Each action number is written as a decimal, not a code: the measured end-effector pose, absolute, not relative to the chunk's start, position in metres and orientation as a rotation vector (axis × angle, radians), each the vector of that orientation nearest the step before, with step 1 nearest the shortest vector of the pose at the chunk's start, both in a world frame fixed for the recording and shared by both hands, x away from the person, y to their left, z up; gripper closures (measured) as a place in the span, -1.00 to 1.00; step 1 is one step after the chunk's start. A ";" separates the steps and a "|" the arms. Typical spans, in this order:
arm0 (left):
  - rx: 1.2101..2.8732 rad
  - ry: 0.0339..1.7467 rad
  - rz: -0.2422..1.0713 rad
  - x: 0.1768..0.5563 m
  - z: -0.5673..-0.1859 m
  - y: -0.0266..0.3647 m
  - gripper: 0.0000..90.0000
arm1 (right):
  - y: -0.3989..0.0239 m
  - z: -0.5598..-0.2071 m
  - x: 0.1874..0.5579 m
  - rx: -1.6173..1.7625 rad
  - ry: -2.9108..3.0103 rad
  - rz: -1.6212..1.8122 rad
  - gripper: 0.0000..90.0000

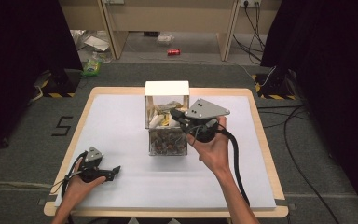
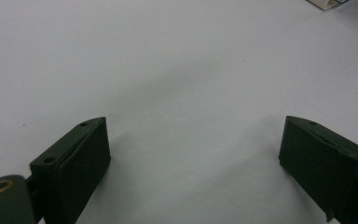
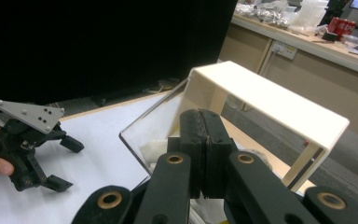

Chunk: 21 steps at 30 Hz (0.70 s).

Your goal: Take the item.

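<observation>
A clear box with a white top (image 1: 166,88) stands at the middle of the table. Its upper part holds white and yellow packets (image 1: 161,117); a clear section in front and below holds small brown items (image 1: 168,143). My right gripper (image 1: 174,113) is at the box's right front, above the brown items, with jaws pressed together (image 3: 205,126) and nothing visible between them. The box's white frame (image 3: 270,100) and clear wall (image 3: 147,126) lie just beyond. My left gripper (image 1: 115,171) rests low at the front left, open (image 2: 196,140) over bare mat.
A white mat (image 1: 121,121) covers the wooden table (image 1: 261,135). In the right gripper view the left gripper (image 3: 64,163) stands open on the mat. Black curtains, cables, a red can (image 1: 173,52) and litter lie on the floor beyond the table.
</observation>
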<state>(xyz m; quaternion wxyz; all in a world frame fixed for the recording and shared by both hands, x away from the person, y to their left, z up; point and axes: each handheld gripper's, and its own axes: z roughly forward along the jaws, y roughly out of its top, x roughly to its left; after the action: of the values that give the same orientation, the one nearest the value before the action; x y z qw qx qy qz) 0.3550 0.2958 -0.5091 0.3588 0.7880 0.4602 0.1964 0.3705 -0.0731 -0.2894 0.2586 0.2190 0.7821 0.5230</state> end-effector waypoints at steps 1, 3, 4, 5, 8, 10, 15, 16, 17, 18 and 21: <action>2.032 1.187 0.506 0.355 -0.509 0.296 -0.83 | -0.073 -0.287 0.370 0.589 2.116 1.418 1.00; 2.033 1.187 0.506 0.355 -0.509 0.296 -0.83 | -0.073 -0.283 0.369 0.580 2.110 1.420 1.00; 2.031 1.187 0.506 0.355 -0.509 0.296 -0.83 | -0.074 -0.281 0.368 0.577 2.107 1.424 1.00; 2.032 1.187 0.506 0.355 -0.509 0.296 -0.83 | -0.074 -0.279 0.367 0.574 2.104 1.428 1.00; 2.033 1.187 0.506 0.355 -0.509 0.296 -0.83 | -0.076 -0.274 0.364 0.563 2.099 1.433 1.00; 2.032 1.187 0.507 0.355 -0.509 0.296 -0.83 | -0.078 -0.271 0.363 0.556 2.093 1.433 1.00; 2.033 1.187 0.507 0.355 -0.509 0.296 -0.83 | -0.085 -0.263 0.359 0.557 2.072 1.453 1.00; 2.032 1.187 0.507 0.355 -0.509 0.296 -0.83 | -0.087 -0.261 0.357 0.554 2.066 1.458 1.00; 2.032 1.187 0.507 0.355 -0.509 0.296 -0.83 | -0.089 -0.259 0.356 0.556 2.061 1.463 1.00; 2.031 1.187 0.507 0.355 -0.509 0.296 -0.83 | -0.092 -0.257 0.354 0.553 2.051 1.466 1.00; 2.032 1.187 0.507 0.355 -0.509 0.296 -0.83 | -0.100 -0.252 0.350 0.556 2.033 1.463 1.00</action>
<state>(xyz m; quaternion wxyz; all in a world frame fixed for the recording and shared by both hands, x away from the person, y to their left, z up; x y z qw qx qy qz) 0.3550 0.2957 -0.5092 0.3589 0.7878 0.4604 0.1967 0.3497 -0.1005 -0.2519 0.2841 0.2077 0.7597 0.5468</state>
